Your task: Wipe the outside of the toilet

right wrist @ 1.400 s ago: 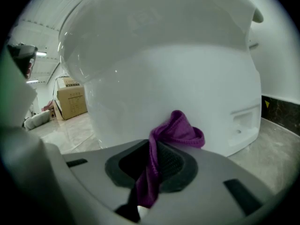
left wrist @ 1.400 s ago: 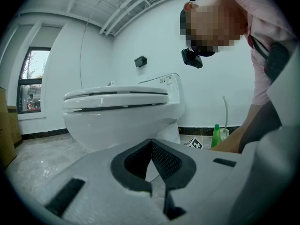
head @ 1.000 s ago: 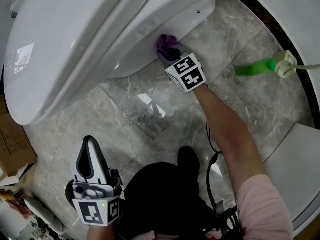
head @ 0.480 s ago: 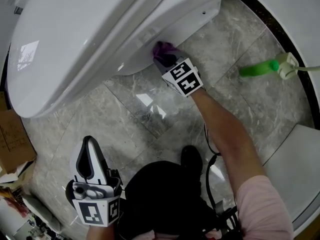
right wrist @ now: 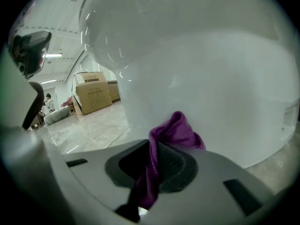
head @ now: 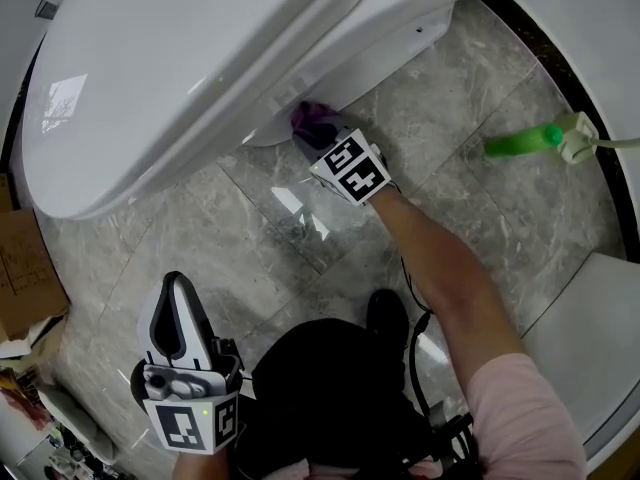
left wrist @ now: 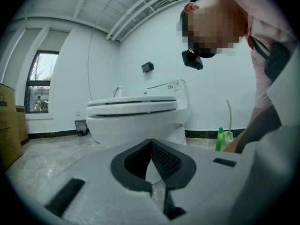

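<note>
Head view: a white toilet (head: 200, 68) fills the upper frame, its lid down over the bowl, so nothing inside can be seen. It stands on a grey marbled tile floor (head: 250, 238). A brown cardboard box (head: 20, 278) sits at the left edge; its contents cannot be made out.

The right gripper (head: 312, 126) is held low against the outer wall of the bowl, under the overhang of the seat. The right gripper view shows its jaws closed on a purple cloth (right wrist: 176, 130), a bunched fold standing up past the tips and touching the white wall of the bowl.

The left gripper (head: 177, 288) is held well apart from the toilet, near the person's body. In the left gripper view its jaws meet at the tips with nothing between them.

A small dark waste bin (left wrist: 80, 127) stands by the far wall; whether anything is in it cannot be told. A green bottle (head: 522, 141) stands upright on the floor to the right of the toilet, just beside a white holder (head: 572, 133).
</note>
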`<action>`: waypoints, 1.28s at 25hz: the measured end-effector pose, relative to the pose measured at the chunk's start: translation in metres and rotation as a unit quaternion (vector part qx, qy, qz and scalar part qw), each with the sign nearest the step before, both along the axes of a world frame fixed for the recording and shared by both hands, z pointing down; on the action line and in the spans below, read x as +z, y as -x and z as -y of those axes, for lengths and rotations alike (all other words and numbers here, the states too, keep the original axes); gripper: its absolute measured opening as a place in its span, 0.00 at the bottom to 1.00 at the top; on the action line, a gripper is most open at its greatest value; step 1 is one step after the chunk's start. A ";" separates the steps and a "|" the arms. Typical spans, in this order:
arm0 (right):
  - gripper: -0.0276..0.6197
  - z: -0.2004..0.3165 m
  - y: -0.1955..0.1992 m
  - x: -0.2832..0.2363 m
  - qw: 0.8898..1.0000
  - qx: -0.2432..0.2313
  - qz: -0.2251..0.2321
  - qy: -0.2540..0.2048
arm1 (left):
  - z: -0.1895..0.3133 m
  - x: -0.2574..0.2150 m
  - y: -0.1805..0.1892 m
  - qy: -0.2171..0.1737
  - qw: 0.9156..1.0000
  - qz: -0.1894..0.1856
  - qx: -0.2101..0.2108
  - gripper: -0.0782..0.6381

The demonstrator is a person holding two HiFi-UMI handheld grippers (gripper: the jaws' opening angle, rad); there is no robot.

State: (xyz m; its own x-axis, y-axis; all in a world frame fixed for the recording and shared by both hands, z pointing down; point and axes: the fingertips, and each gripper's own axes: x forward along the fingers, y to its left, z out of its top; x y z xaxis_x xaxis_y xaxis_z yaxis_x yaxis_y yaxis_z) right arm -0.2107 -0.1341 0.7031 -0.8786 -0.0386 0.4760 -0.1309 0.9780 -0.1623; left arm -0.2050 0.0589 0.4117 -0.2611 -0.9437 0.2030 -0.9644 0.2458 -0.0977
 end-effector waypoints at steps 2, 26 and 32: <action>0.13 -0.004 0.003 0.001 1.000 -0.003 -0.003 0.001 | -0.004 -0.001 0.003 -0.002 1.000 0.000 -0.003 0.12; 0.13 -0.174 0.064 -0.097 0.977 -0.164 0.099 0.096 | -0.068 -0.051 0.043 -0.058 0.998 0.008 -0.005 0.12; 0.13 -0.168 0.004 -0.155 0.983 -0.123 0.117 0.069 | -0.047 -0.075 0.019 -0.099 0.994 -0.010 0.053 0.12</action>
